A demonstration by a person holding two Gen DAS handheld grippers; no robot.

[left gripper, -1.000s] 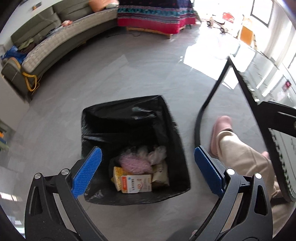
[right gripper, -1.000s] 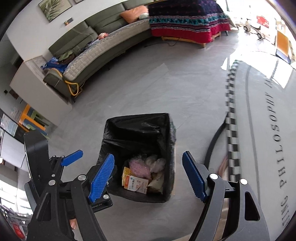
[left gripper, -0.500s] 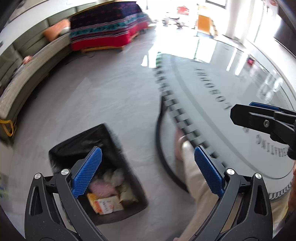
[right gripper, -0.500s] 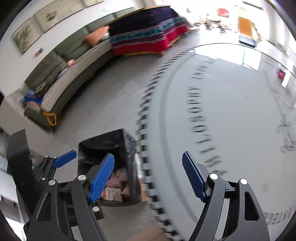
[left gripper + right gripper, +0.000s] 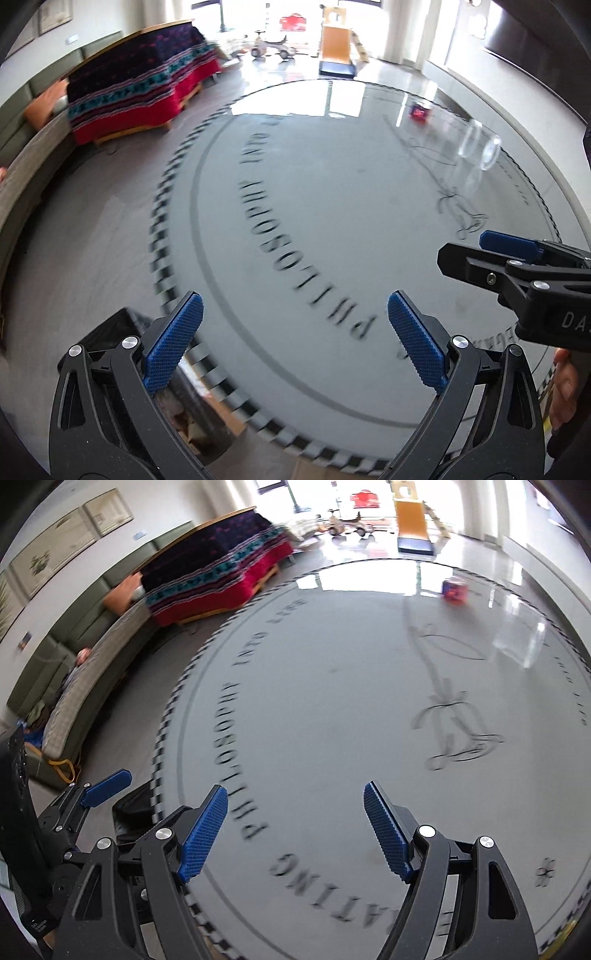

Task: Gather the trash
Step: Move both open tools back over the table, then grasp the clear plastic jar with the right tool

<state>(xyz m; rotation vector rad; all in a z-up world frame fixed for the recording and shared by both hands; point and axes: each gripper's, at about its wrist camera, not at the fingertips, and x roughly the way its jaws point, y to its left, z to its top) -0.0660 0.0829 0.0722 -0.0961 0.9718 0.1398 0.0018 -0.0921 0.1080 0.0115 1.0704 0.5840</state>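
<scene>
Because both pairs of tongs stand wide with nothing between their blue pads, the left tongs (image 5: 295, 336) and the right tongs (image 5: 295, 830) carry nothing over the round glass table (image 5: 332, 206), and the risks lie in what they reach for. The black-lined trash bin (image 5: 114, 332) sits on the floor at the near left, tucked against the table's checkered edge and partly hidden behind the left tongs' near finger; wrappers show through the glass low in that view. The only likely trash in sight is the small red box (image 5: 455, 590) at the far right of the table, well apart from both tongs. Between it and the near edge, on the right, stands something clear, probably drinking glasses (image 5: 480, 147), blurred and hard to outline. A reach toward the box on a low path could clip the glasses and tip them, since they barely stand out against the reflective top. The glare from the far windows could also hide other small scraps. Carrying the box to the bin means crossing the whole table, and a loose pinch on so small a thing might drop it short of the bin.
</scene>
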